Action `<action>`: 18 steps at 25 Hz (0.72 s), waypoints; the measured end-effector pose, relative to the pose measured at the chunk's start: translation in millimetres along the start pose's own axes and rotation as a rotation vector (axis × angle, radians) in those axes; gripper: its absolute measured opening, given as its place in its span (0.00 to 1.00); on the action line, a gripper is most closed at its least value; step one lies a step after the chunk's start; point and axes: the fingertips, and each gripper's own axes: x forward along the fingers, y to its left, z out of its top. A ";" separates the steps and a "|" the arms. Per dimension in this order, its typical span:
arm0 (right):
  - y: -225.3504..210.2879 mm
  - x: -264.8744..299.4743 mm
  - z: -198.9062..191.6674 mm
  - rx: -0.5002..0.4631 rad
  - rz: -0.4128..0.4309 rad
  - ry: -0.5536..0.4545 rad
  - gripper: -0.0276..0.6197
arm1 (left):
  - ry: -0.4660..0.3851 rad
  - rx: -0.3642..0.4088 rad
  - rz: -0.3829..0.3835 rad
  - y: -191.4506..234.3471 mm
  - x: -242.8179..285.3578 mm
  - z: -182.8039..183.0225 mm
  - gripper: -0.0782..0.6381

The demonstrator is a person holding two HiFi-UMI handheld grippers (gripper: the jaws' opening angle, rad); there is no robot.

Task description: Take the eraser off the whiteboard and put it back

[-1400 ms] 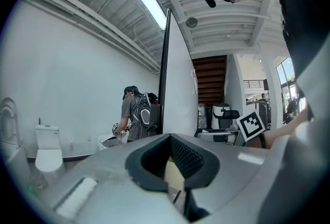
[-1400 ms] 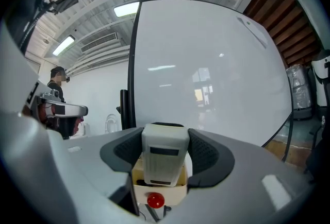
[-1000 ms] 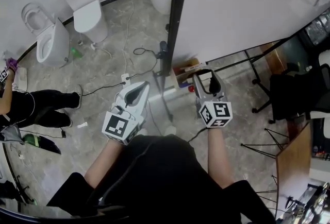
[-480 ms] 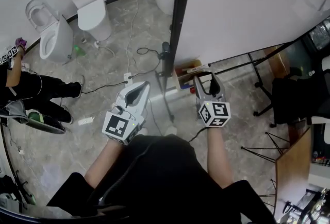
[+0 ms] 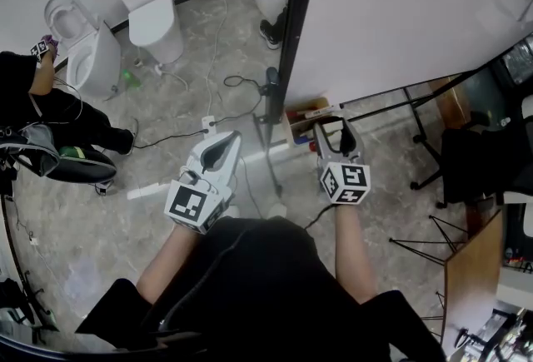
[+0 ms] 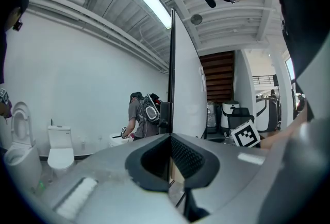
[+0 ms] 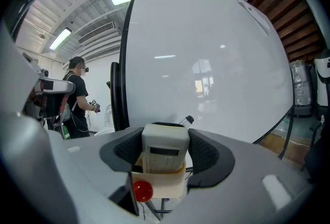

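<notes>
At far left a person [image 5: 58, 106] in black bends beside a toilet [image 5: 83, 61]. A second toilet [image 5: 154, 11] stands next to it, and cables [image 5: 166, 139] trail over the stone floor [image 5: 100, 244] toward the middle. The left tool [image 5: 234, 139] is held level with its jaws drawn together and nothing between them. It points at the black edge of the whiteboard [image 5: 400, 11], which stands just ahead. An open box [image 5: 301, 117] sits at the board's foot. The right tool [image 5: 335, 127] is just right of that box, its jaws wide and pressed on either side of the pale eraser [image 7: 165, 152]. The eraser sits before the board's lower part; whether it touches the board I cannot tell. A red ball [image 7: 143, 190] shows just below it. Right of the board's stand are a black chair [image 5: 479, 156] and a wooden bench [image 5: 475, 269].
</notes>
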 end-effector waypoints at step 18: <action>-0.9 -12.8 1.1 0.009 -0.037 0.001 0.53 | -0.011 -0.035 -0.036 -4.3 -1.7 3.8 0.12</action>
